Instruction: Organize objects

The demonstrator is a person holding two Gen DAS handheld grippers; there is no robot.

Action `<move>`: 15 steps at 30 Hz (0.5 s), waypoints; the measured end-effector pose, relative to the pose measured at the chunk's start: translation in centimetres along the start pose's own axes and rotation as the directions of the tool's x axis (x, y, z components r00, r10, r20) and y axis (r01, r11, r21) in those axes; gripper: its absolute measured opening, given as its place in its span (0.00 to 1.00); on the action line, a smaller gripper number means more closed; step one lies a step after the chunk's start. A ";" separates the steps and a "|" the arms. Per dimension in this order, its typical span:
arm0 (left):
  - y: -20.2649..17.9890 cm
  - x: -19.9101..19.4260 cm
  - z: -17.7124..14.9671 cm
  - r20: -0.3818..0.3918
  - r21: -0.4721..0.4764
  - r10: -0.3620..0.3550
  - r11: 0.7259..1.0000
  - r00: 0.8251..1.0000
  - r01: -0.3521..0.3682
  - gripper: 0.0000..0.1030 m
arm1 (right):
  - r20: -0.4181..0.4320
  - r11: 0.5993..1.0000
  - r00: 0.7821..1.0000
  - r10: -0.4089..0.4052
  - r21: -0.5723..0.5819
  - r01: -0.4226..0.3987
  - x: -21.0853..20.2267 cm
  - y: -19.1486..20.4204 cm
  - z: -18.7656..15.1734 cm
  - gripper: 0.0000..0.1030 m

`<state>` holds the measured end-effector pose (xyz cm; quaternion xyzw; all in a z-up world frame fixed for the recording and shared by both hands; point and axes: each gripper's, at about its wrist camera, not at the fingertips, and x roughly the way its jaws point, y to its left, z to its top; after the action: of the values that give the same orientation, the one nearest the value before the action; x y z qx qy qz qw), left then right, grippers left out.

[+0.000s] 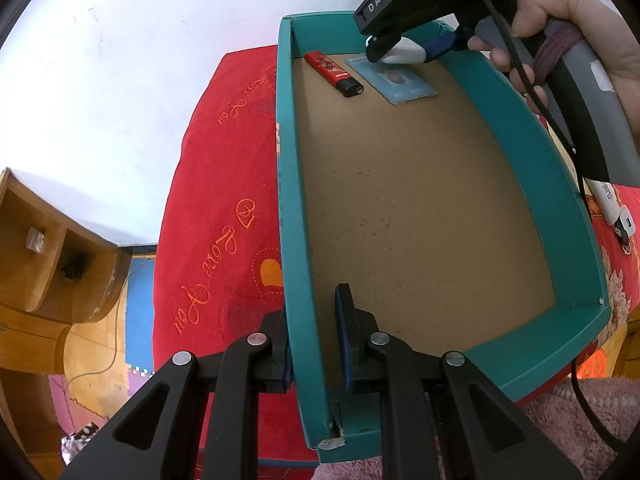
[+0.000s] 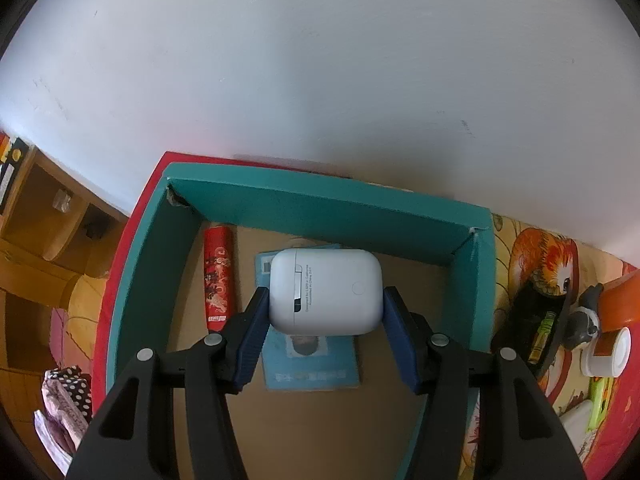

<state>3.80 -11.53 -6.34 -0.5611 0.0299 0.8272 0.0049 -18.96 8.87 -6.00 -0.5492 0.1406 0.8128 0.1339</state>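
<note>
A teal box (image 1: 516, 128) with a brown floor lies on a red cloth. Inside at its far end lie a red lighter (image 1: 333, 73) and a blue card (image 1: 394, 80). My left gripper (image 1: 312, 340) straddles the box's left wall near the front corner, one finger outside and one inside, with a gap to the inner pad. My right gripper (image 2: 325, 312) is shut on a white earbuds case (image 2: 325, 292) and holds it just above the blue card (image 2: 312, 368), beside the lighter (image 2: 218, 276). The case also shows in the left wrist view (image 1: 404, 53).
The box's walls (image 2: 320, 208) stand near a white wall. Right of the box are a black case (image 2: 532, 320), a white cup (image 2: 608, 352) and a white charger (image 1: 618, 208). A wooden cabinet (image 1: 44, 248) stands at the left. A pink towel (image 1: 560, 420) lies at the front.
</note>
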 end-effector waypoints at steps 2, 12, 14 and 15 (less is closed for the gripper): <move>0.0 0.0 -0.1 0.000 0.000 0.000 1.000 1.000 0.000 0.17 | -0.004 1.000 1.000 -0.020 -0.004 0.020 0.2 0.2 -0.1 0.54; 0.1 0.0 -0.1 0.000 -0.001 0.000 1.000 1.000 0.000 0.17 | -0.008 0.997 0.997 -0.077 -0.027 0.077 0.6 0.8 0.2 0.54; 0.1 0.0 -0.1 0.000 0.000 0.000 1.000 1.000 0.000 0.17 | -0.011 0.997 0.997 -0.077 -0.031 0.076 0.7 0.9 0.2 0.54; 0.1 0.0 -0.1 0.000 0.000 0.000 1.000 1.000 0.000 0.17 | -0.013 0.997 0.997 -0.076 -0.035 0.076 0.7 0.9 0.2 0.54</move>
<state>3.88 -11.59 -6.34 -0.5610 0.0300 0.8273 0.0050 -19.69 8.12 -6.50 -0.5621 0.1064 0.8055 0.1541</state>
